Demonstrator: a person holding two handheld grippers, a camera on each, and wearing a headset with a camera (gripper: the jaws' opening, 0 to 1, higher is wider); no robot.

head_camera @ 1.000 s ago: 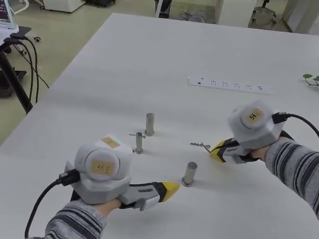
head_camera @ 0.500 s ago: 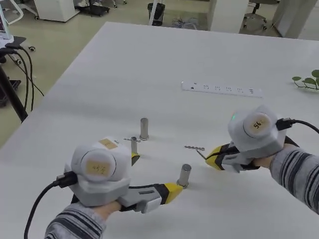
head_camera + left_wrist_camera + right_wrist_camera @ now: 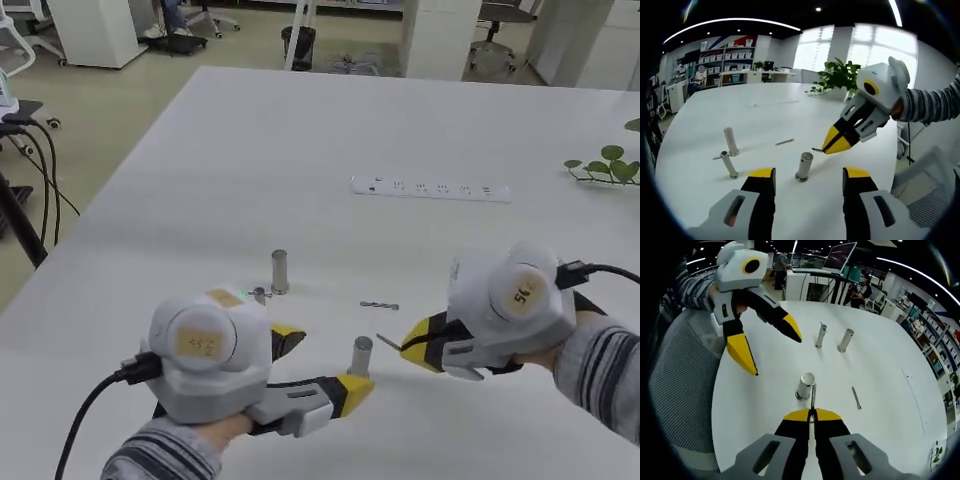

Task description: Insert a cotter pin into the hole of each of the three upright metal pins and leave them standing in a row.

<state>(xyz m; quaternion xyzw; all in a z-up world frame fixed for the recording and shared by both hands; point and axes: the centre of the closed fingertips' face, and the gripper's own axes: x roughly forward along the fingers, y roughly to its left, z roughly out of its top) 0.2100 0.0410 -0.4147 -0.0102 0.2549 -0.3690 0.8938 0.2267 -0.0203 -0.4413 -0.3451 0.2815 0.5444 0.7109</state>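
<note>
Firmly closed, the right gripper (image 3: 812,416) pinches a cotter pin (image 3: 813,396) (tip just beside the nearest metal pin (image 3: 804,385) on the table (image 3: 880,355)), while the left gripper (image 3: 809,175) gapes wide, empty, near that pin.

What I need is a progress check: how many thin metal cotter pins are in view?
3: one cotter pin held in the right gripper, one lying loose on the white table, one through the middle silver upright pin. None seems hidden.

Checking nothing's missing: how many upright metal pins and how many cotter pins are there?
Upright metal pins: 3
Cotter pins: 3, one through a pin, one loose on the table, one in the right gripper
Total: 6
</note>
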